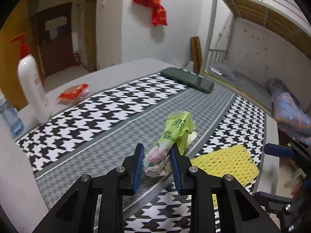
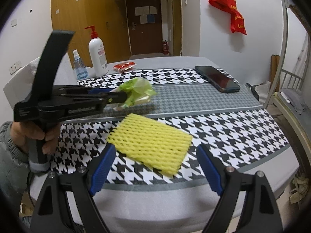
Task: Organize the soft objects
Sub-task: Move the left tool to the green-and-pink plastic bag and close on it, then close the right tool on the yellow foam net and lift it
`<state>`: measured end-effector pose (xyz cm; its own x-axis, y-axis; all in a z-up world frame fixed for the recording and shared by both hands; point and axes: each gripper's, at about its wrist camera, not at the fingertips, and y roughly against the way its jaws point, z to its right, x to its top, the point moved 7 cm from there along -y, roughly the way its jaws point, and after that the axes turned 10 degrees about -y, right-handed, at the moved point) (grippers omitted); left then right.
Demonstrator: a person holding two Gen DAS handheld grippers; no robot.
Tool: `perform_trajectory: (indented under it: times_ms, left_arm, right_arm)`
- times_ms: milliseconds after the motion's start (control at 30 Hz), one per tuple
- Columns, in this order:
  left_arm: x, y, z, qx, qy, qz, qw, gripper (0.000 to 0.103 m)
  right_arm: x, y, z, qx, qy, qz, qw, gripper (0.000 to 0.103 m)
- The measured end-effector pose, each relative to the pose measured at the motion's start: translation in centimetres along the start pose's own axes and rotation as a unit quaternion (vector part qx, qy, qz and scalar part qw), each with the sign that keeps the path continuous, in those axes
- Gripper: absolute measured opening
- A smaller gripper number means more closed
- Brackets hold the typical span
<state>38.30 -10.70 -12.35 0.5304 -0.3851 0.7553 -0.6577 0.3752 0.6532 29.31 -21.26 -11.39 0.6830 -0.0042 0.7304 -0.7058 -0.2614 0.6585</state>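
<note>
Now the green tissue pack (image 1: 171, 143) sits squeezed between the left gripper's (image 1: 157, 151) blue pads, lifted above the houndstooth cloth (image 1: 97, 112). Just beside it lies the yellow foam net (image 2: 149, 141) (flat), ahead of the right gripper (image 2: 155, 167), whose fingers gape wide around nothing.

I am working in a dormitory bedroom, as shown by the grey metal bunk bed with wooden slats (image 1: 258, 17), tall wooden wardrobes (image 2: 87, 19), brown door pinned with notices (image 2: 144, 21) and red fire extinguisher (image 2: 165, 47) beside it.
</note>
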Motion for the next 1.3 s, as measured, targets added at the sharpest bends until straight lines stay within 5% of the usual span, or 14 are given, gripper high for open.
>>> perform_trajectory:
  times_ms: [367,767,900,1033,1300]
  left_arm:
    - [-0.2,0.8,-2.1,0.046,0.046,0.007,0.9979,0.029]
    - [-0.6,0.7,-2.6,0.055,0.052,0.004,0.9971,0.029]
    - [-0.4,1.1,-2.8,0.052,0.06,0.01,0.9968,0.029]
    - [-0.1,1.7,-2.6,0.05,0.057,0.02,0.9969,0.029]
    - [0.5,3.1,-2.1,0.05,0.051,0.041,0.9966,0.029]
  right_arm:
    - [0.0,-4.1,-1.1,-0.032,-0.002,-0.031,0.999,0.087]
    - [-0.4,-5.1,-1.3,-0.086,0.018,-0.03,0.996,0.073]
    - [-0.5,-5.1,-1.8,-0.079,0.014,-0.044,0.996,0.056]
    - [-0.8,-4.8,-2.8,-0.08,0.02,-0.046,0.996,0.023]
    - [-0.5,-3.1,-2.9,-0.074,-0.01,-0.029,0.997,0.018]
